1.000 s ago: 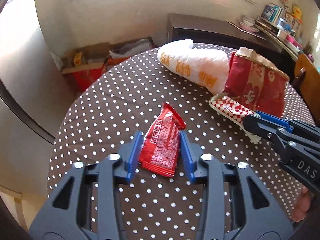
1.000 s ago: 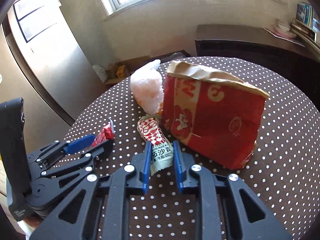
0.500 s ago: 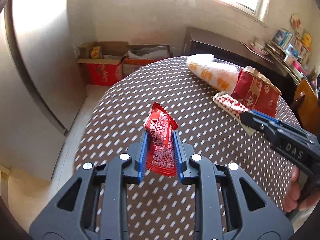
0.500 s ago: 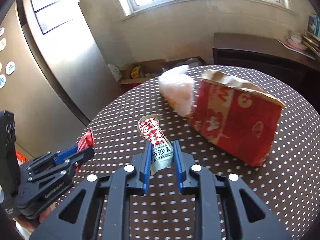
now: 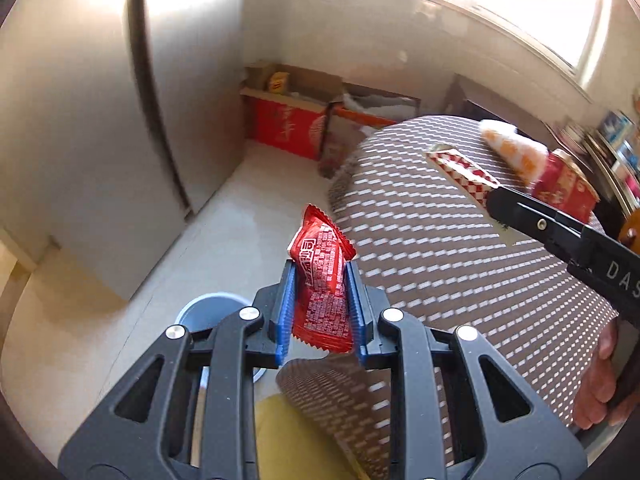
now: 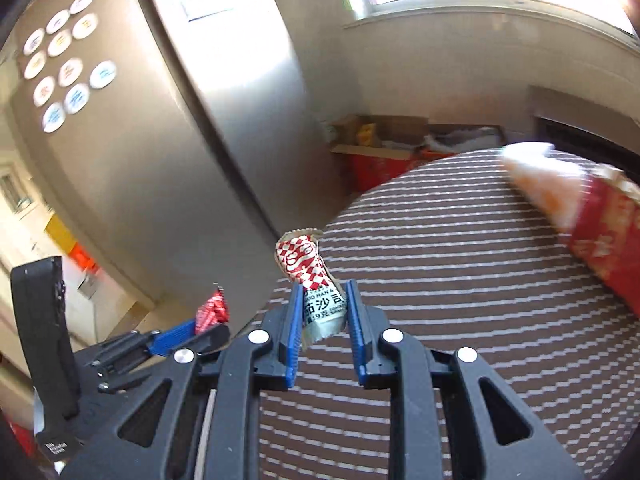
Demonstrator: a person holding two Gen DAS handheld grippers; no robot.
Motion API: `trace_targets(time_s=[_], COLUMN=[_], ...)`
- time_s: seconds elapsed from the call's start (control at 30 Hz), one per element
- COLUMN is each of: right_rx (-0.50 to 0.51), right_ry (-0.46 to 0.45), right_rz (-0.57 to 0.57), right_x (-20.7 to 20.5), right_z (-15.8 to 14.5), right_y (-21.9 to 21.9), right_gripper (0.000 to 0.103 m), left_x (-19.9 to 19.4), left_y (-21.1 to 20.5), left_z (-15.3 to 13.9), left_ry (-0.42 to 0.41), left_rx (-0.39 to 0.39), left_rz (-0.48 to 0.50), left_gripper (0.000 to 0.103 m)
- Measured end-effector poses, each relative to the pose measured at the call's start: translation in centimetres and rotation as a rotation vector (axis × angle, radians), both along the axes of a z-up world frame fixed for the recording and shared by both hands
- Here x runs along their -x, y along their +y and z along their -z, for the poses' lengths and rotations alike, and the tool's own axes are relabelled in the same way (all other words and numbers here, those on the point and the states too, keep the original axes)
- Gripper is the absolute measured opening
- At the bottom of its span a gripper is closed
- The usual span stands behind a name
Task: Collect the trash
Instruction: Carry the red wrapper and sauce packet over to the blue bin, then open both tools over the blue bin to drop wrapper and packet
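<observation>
My left gripper [image 5: 320, 276] is shut on a red snack wrapper [image 5: 320, 280], carried past the left edge of the round dotted table [image 5: 460, 248], above the floor. A grey-blue bin rim [image 5: 208, 308] shows just below it. My right gripper [image 6: 322, 292] is shut on a red-and-white checked sauce packet [image 6: 310, 276], held above the table's left edge. In the right wrist view the left gripper [image 6: 200, 328] appears at lower left with the red wrapper [image 6: 212, 310]. In the left wrist view the right gripper [image 5: 500, 204] and its checked packet [image 5: 464, 170] appear at right.
A red paper bag [image 6: 608, 232] and a white plastic bag [image 6: 544, 184] stay on the table's far right. A steel fridge [image 5: 100, 120] stands at left. Cardboard boxes [image 5: 296, 120] sit on the floor by the wall under the window. A person's hand [image 5: 600, 384] shows at right.
Both grippers have lifted their wrappers off the table and swung left, the left one past the table edge over the floor. The left jaws pinched tighter on the red wrapper.
</observation>
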State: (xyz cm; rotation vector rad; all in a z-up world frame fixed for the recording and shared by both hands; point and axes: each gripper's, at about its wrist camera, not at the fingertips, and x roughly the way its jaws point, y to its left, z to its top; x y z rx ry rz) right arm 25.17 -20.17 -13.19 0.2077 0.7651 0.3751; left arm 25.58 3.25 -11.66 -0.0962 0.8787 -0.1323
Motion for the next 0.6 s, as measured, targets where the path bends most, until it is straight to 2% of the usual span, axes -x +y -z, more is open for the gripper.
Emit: trace_targets(time_s=[0.37, 0.6], right_rx=[0.004, 0.030], right_ry=[0.046, 0.133], right_rz=[-0.171, -0.225], right_x=[-3.4, -6.7], right_z=[1.9, 4.1], right_y=[12.0, 17.0], right_gripper=[0.021, 0.021], left_x=[0.7, -0.5], left_y=[8.5, 12.4], left_z=[3.9, 6.2], left_ry=[0.093, 0.173], left_rx=[0.019, 0.025], left_rz=[-0.197, -0.302], left_gripper=[0.024, 0.025])
